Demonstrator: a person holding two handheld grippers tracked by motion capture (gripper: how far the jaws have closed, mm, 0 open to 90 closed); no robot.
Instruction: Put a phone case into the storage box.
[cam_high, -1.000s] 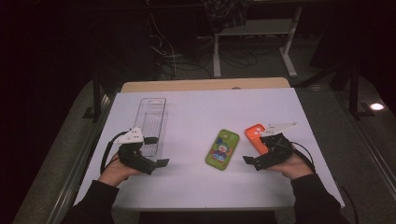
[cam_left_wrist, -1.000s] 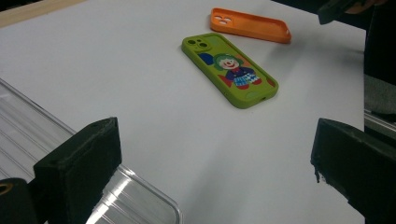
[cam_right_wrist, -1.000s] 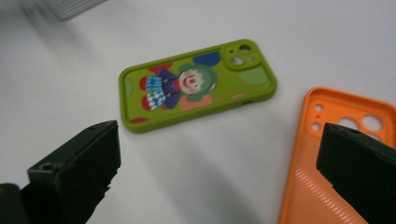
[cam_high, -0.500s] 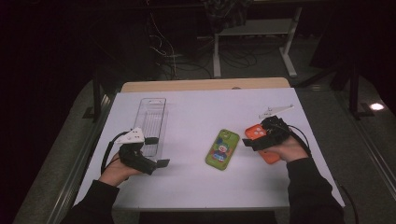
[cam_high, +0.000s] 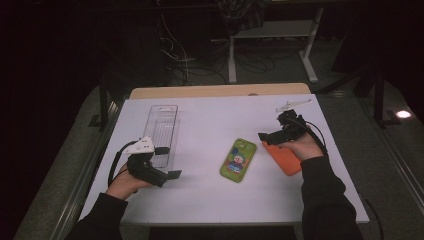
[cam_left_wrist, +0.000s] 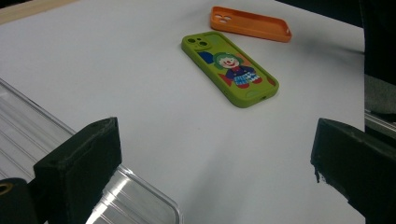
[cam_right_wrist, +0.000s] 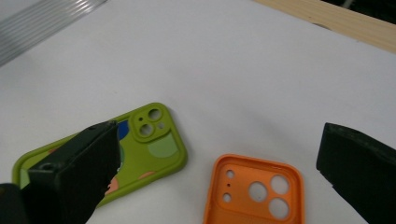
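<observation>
Counter (cam_high: 210, 200) had a white top with a wood strip along the far edge. Left gripper (cam_high: 172, 174) sat low at the near-left, held in the person's left hand (cam_high: 122, 182), jaws spread wide with nothing between them. In the left gripper view the two black jaws stood far apart over bare white surface, and the corner of the clear tray (cam_left_wrist: 140, 200) showed just beside the left jaw.

Clear tray (cam_high: 162, 132) lay lengthwise on the left side of the counter, its near end just beside the left gripper.

Green phone case (cam_high: 238, 160) lay flat mid-counter with the clown print facing up and its camera cutout at the far end. In the left gripper view the green phone case (cam_left_wrist: 231, 67) sat ahead of the jaws, well apart from them.

Orange phone case (cam_high: 284, 157) lay just right of the green one, not touching it, inner side up, partly under the right hand (cam_high: 302, 147). Right gripper (cam_high: 263, 136) hovered over its far end, jaws released and holding nothing. In the right gripper view the orange phone case (cam_right_wrist: 254, 193) sat between the spread jaws with its camera holes visible, and the green phone case (cam_right_wrist: 149, 140) was partly behind the left jaw.

Cannot tell whether the right gripper touched the orange case.

A small white part (cam_high: 292, 104) lay at the far-right of the counter.
</observation>
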